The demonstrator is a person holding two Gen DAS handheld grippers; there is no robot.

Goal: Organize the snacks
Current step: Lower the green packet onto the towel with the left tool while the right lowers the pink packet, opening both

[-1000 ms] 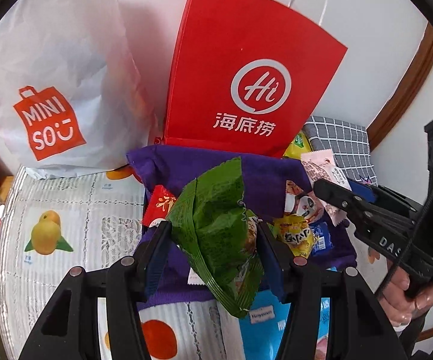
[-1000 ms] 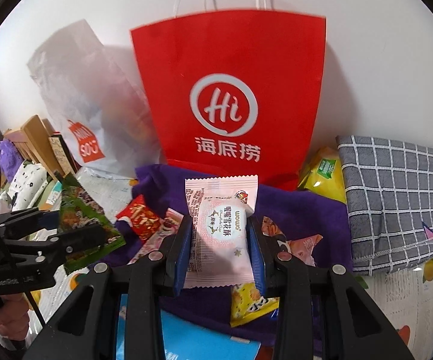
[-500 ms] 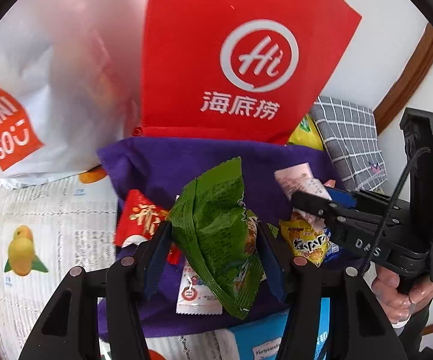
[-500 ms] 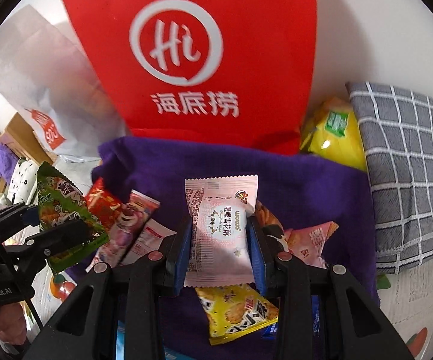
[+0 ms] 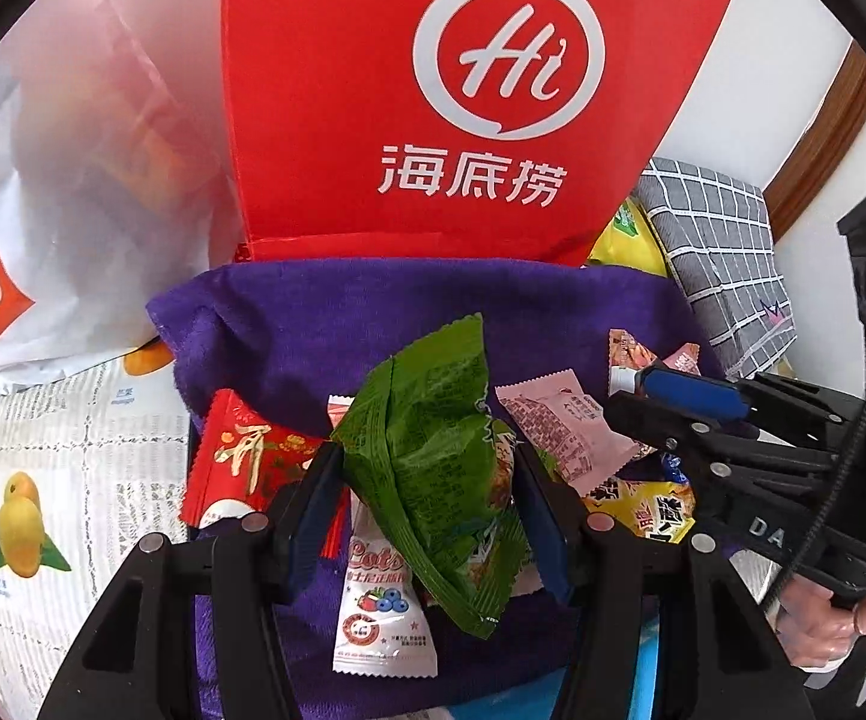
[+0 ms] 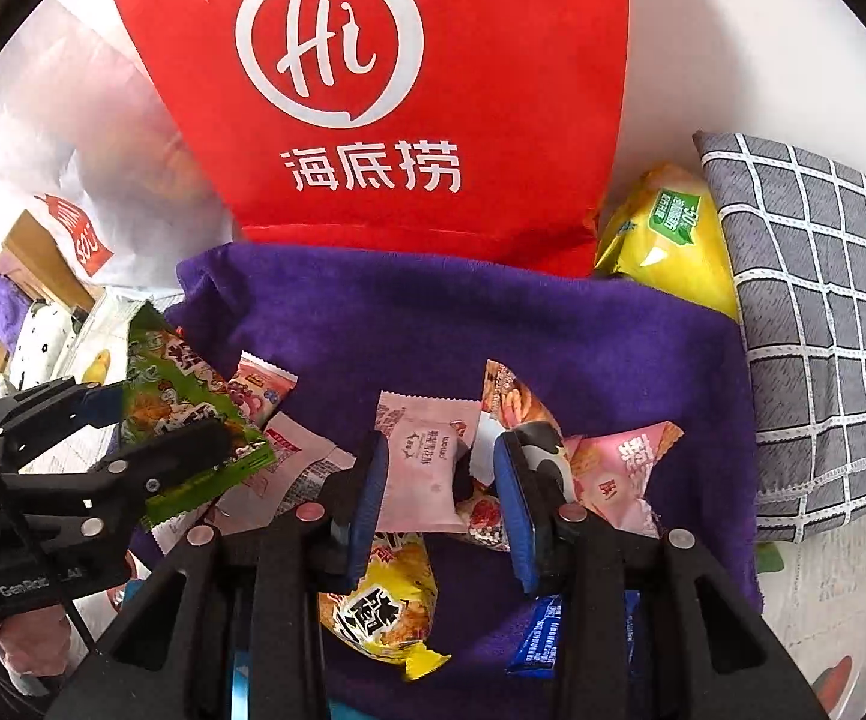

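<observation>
My left gripper is shut on a green snack packet and holds it above a purple cloth. In the right wrist view it shows at the left. My right gripper is open; a pink snack packet rests against its left pad, with a gap to the right pad. It lies low over the cloth among several loose snacks. The pink packet also shows in the left wrist view beside the right gripper.
A red paper bag stands upright behind the cloth, with a white plastic bag to its left. A yellow chip bag and a grey checked cloth lie at the right. A fruit-print tablecloth covers the table.
Both grippers moved forward and down toward the purple cloth. The right gripper's jaws have opened, and the pink packet now sits loose and lower between them. The left still grips the green packet.
</observation>
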